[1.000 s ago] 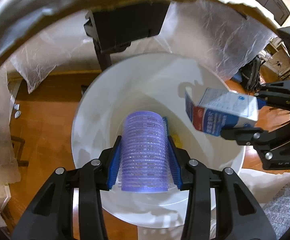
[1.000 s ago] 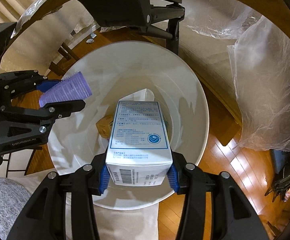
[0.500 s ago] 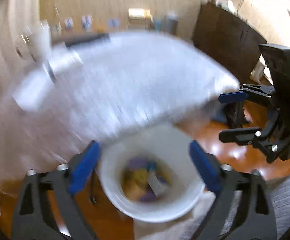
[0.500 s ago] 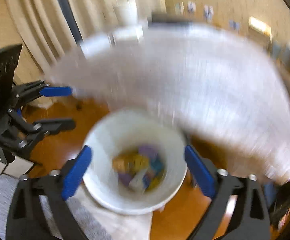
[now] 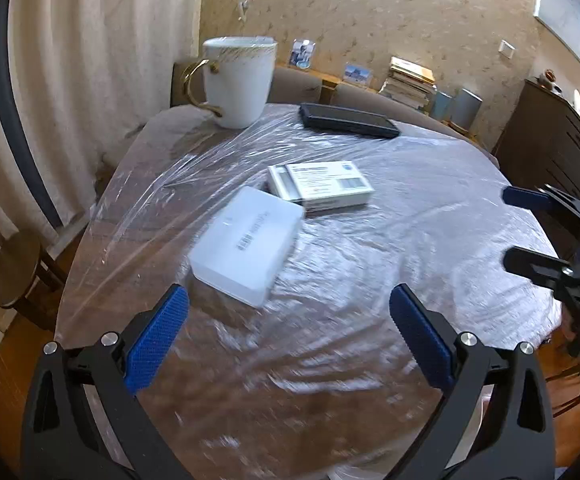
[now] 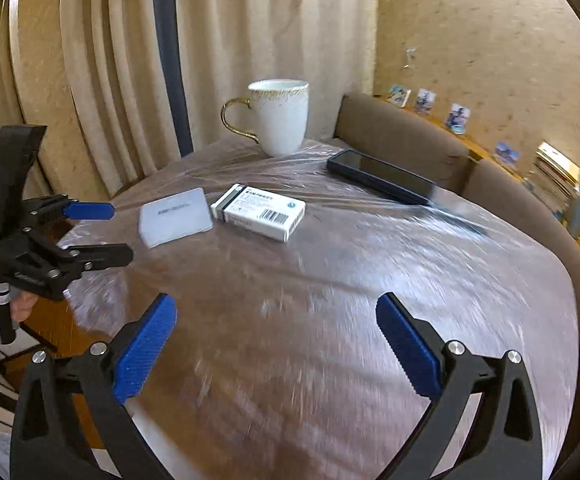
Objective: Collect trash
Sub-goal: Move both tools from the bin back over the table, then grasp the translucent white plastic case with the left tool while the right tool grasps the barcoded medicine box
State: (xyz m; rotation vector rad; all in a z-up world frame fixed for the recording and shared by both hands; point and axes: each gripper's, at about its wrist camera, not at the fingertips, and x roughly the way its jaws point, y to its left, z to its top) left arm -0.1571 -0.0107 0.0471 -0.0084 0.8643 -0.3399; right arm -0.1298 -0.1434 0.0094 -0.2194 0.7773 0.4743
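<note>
Two sets of jaws, both spread wide and both empty: the left gripper (image 5: 290, 320) and the right gripper (image 6: 276, 326) have just been opening, and nothing sits between their blue pads now. Both hang above the near edge of the round counter wrapped in crinkled clear plastic film (image 5: 369, 272).

Out ahead, two likely bits of trash lie well in from the counter's edge. Nearest the left gripper is the flat white rounded-corner plastic case (image 5: 248, 250); just beyond it, touching or nearly so, the white printed cardboard carton with a barcode (image 6: 264, 211).

My read: both are light. The carton is stiff enough but will crush if squeezed hard, so take it across its narrow width, on the long side faces. The case looks smooth and slick; pinch it across its short span and low, since it lies flat on slippery film.

Farther back stand a white ceramic mug with gold handle (image 6: 280, 120) and a black slab-shaped phone (image 6: 381, 176) — probably not trash, and the mug is fragile.
</note>
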